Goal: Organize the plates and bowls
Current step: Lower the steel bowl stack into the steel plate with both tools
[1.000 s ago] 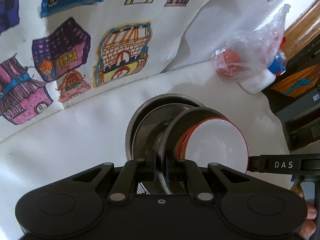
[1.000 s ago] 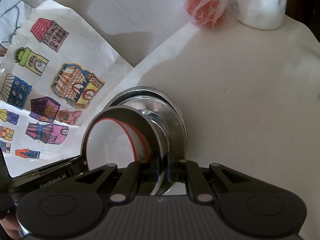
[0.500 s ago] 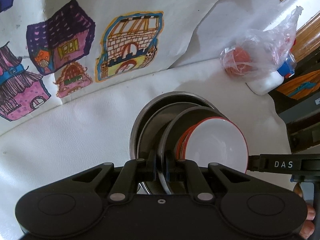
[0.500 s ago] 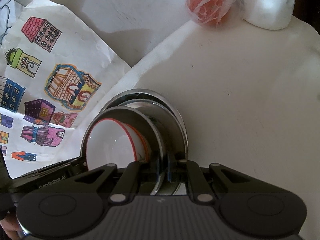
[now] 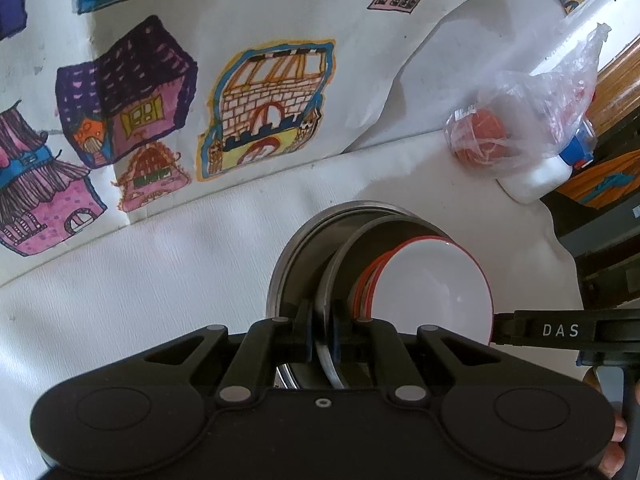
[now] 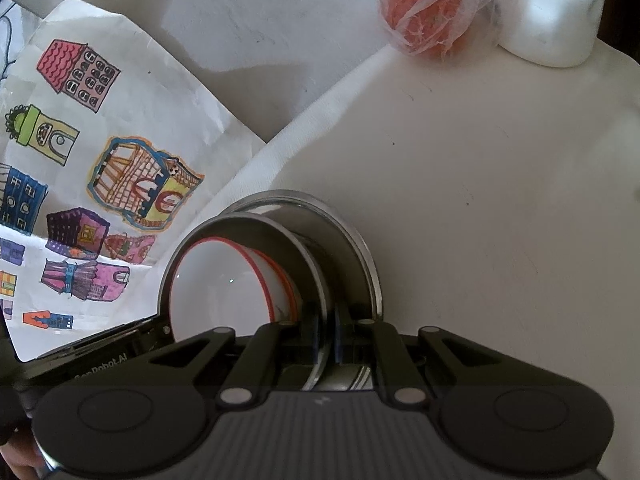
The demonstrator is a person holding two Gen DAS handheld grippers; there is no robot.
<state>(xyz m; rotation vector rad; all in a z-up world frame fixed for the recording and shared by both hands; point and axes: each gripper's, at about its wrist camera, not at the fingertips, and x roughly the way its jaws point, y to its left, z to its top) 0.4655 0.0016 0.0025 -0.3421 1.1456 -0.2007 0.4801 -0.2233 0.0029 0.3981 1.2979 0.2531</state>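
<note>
Steel bowls point(image 5: 304, 264): polished, reflective metal. Red-rimmed bowls point(image 5: 432, 292): glossy white. Bench point(image 6: 480, 184): matt white, faintly textured. Drawing sheet point(image 5: 248, 80): creased paper. Bag point(image 5: 532, 112): thin clear plastic.

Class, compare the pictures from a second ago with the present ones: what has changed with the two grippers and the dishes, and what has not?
Little changed. The steel bowl holding the red-rimmed white bowls now sits nearly over the steel plate beneath, which showed more before. Both the left gripper and the right gripper stay clamped on the steel bowl's rim. The bagged red item stays put.
</note>
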